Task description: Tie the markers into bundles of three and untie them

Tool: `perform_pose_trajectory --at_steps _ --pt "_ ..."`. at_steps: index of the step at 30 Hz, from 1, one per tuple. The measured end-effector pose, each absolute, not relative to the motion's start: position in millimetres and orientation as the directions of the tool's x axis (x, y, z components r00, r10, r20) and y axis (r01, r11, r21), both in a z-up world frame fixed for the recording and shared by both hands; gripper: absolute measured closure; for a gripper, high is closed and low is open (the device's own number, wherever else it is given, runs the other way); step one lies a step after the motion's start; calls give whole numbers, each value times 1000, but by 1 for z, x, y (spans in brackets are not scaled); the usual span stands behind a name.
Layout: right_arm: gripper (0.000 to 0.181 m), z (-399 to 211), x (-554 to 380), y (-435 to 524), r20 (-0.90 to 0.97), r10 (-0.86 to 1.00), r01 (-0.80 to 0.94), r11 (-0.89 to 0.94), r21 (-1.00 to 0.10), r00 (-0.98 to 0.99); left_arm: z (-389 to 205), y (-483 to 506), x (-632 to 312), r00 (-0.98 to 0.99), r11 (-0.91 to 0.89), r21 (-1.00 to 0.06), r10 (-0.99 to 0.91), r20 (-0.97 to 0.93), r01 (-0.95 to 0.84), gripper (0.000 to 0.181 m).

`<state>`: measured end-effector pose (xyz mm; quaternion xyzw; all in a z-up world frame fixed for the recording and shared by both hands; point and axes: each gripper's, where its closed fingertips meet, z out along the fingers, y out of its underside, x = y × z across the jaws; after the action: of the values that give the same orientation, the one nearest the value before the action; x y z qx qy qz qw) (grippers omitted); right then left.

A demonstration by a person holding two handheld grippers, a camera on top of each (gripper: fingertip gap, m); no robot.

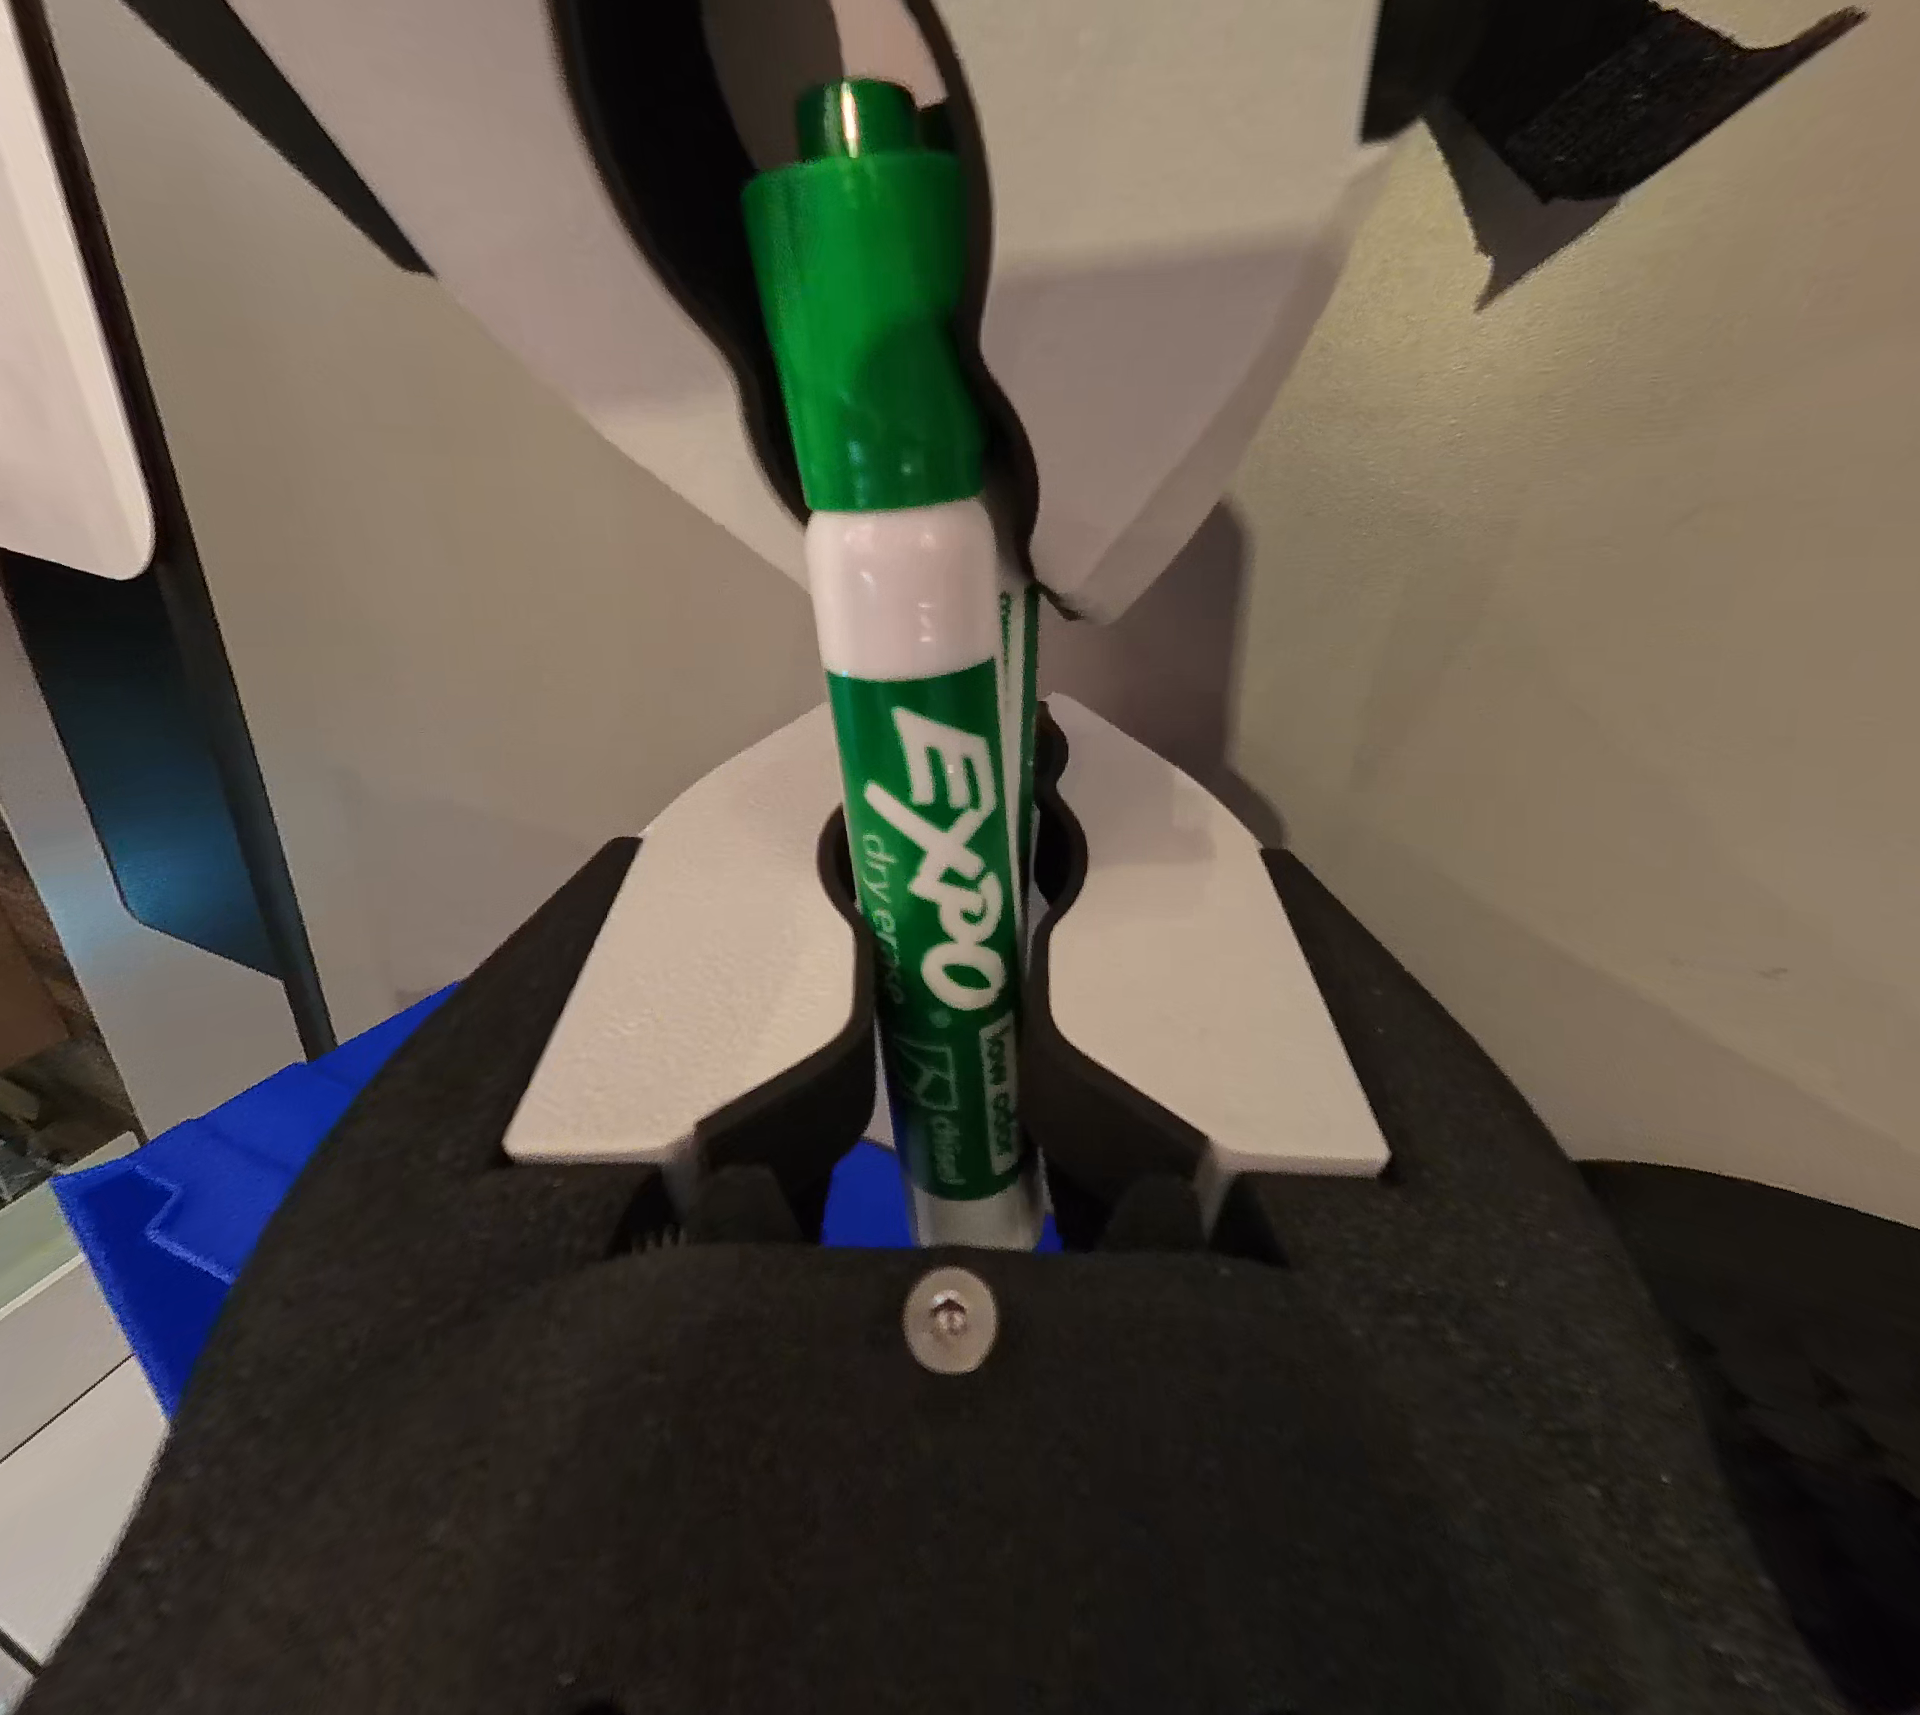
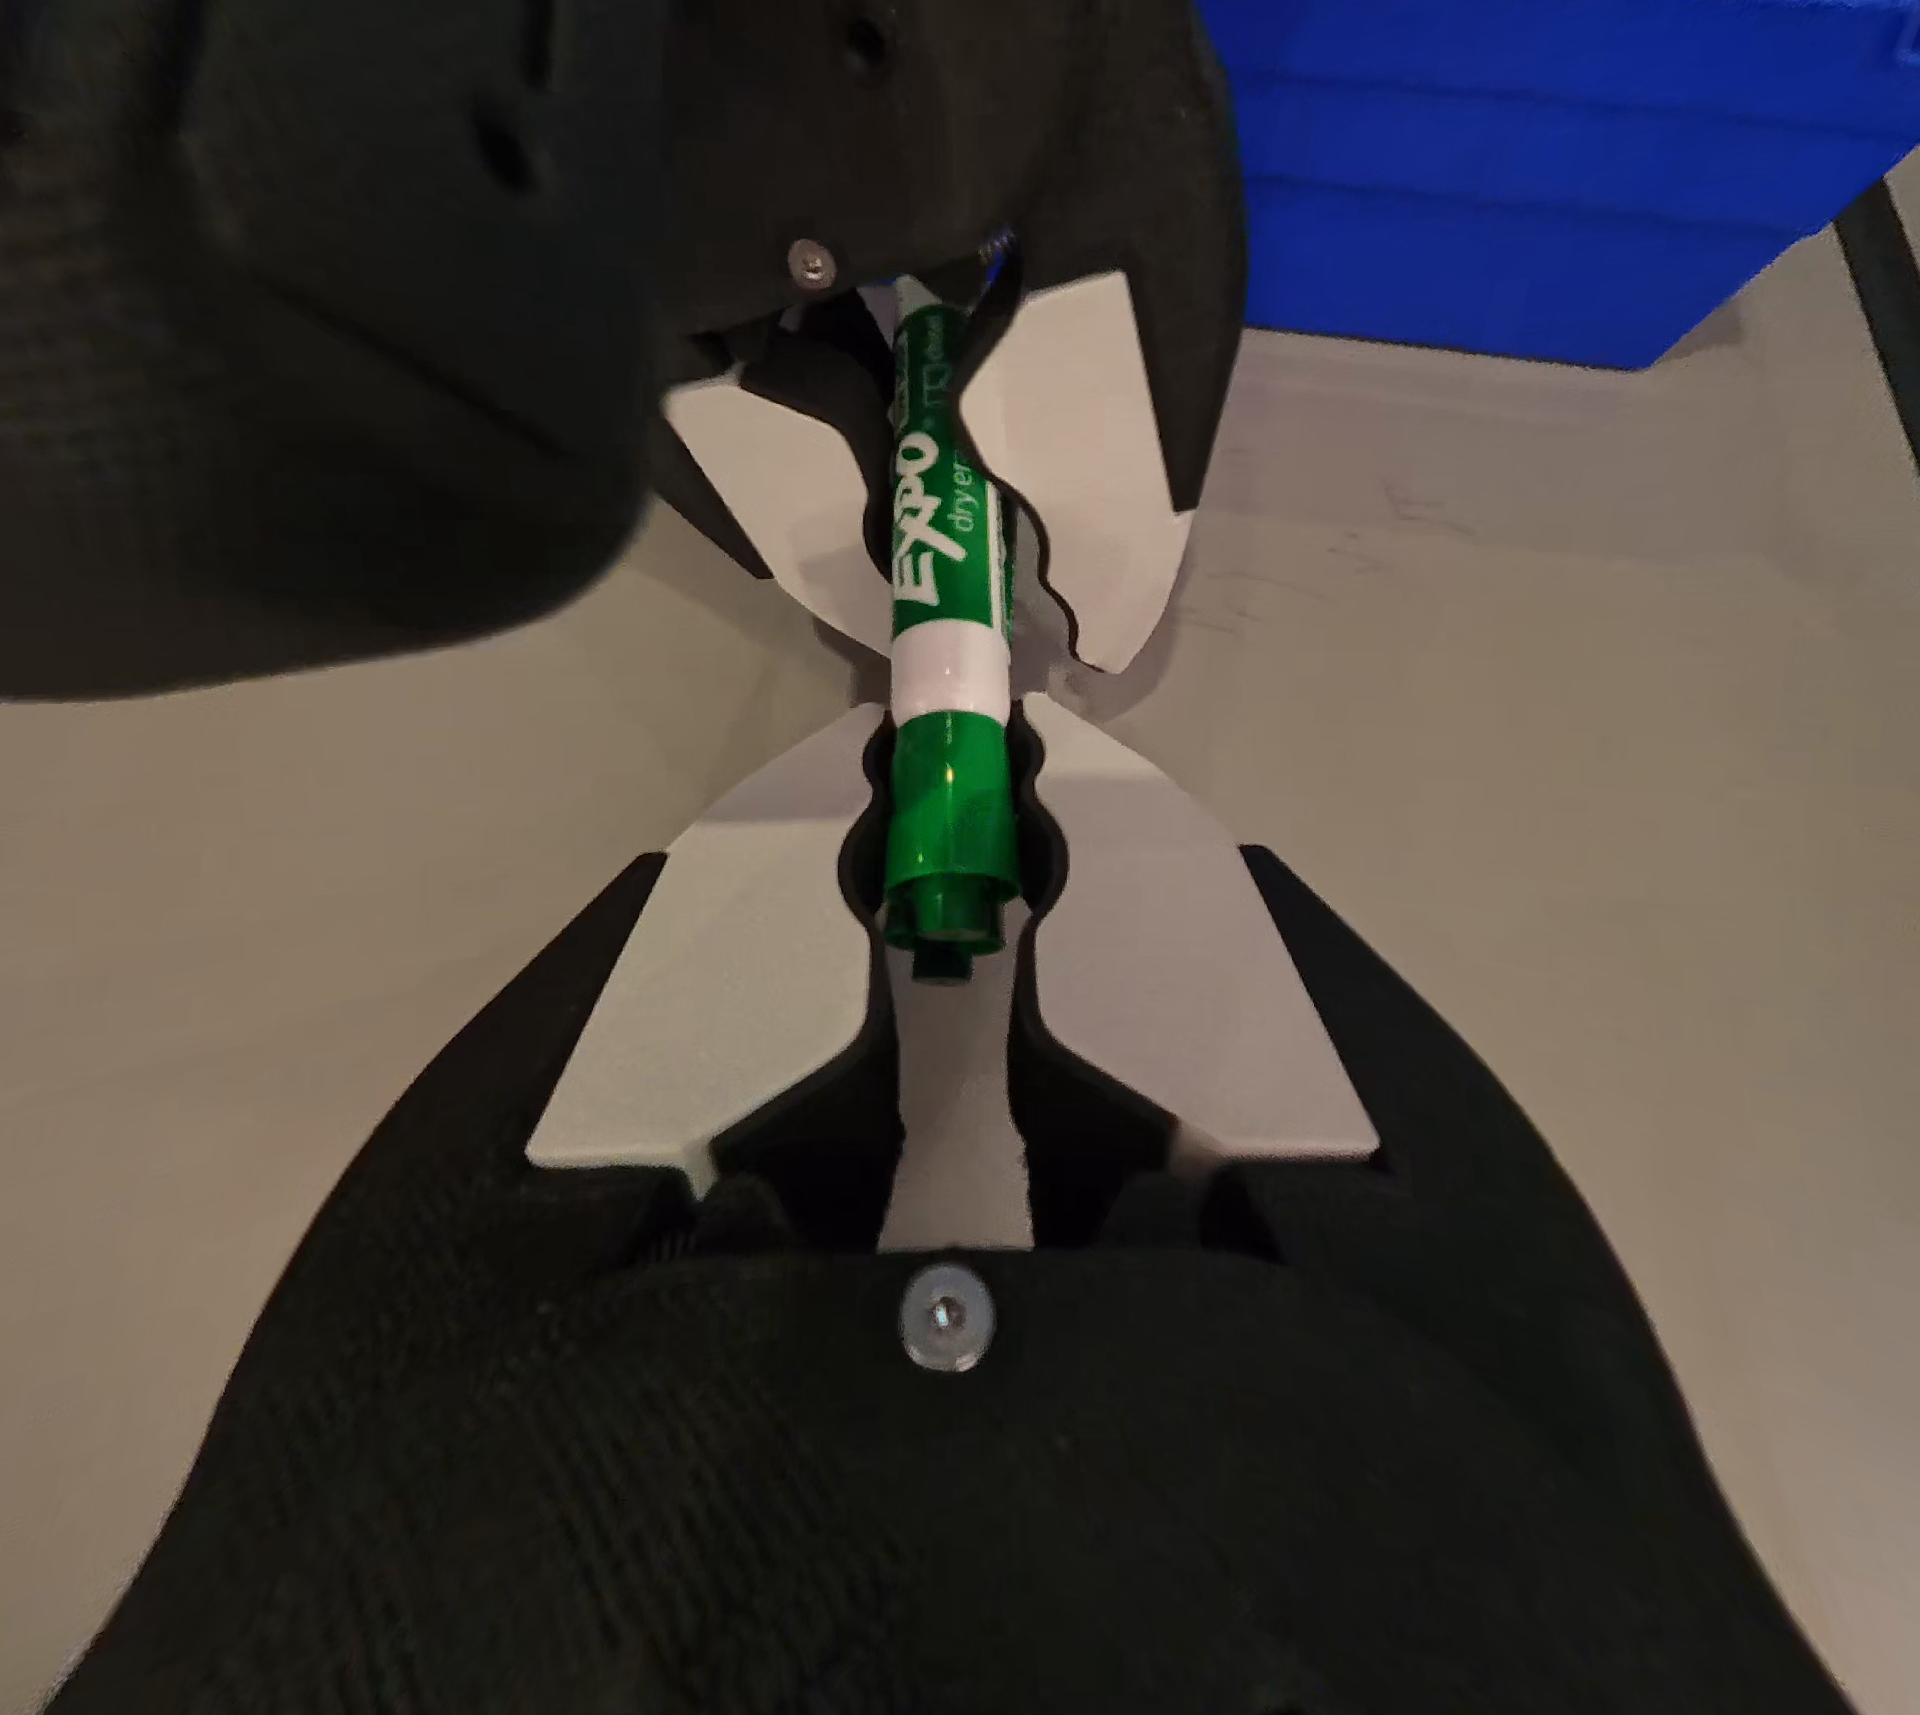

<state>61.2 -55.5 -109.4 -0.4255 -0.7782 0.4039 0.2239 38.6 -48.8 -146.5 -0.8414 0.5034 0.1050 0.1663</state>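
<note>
The pale counter [image 2: 1558, 938] spreads under everything, with a blue bin [image 2: 1558, 107] at its far edge. Above it the two claws meet nose to nose. The left claw [image 1: 940, 834] is clenched on the barrel of the green markers [image 1: 914, 730]; a second one seems tucked behind the first, though I can't count them. The right claw [image 2: 951, 813] is clenched on the cap end. No tie is visible. To do this well, I'd keep both grips firm and the markers parallel, caps level, before any wrapping begins.

Beige tabletop [image 2: 1455, 834]; blue plastic bin [image 2: 1538, 107] sits on it at far edge.
</note>
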Motion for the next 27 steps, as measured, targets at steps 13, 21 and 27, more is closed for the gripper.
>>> perform_pose_trajectory --at_steps 13,21,27 --pt "161 -103 63 -56 34 857 519 342 -783 -514 -143 -49 38 493 -455 -189 -809 -320 -870 153" --pt "161 -98 68 -56 26 857 531 342 -775 -515 -138 -46 48 497 -431 -261 -814 -300 -864 153" --pt "160 -92 69 -55 -10 854 499 293 -815 -519 -134 -43 50 521 -447 -289 -805 -282 -847 153"
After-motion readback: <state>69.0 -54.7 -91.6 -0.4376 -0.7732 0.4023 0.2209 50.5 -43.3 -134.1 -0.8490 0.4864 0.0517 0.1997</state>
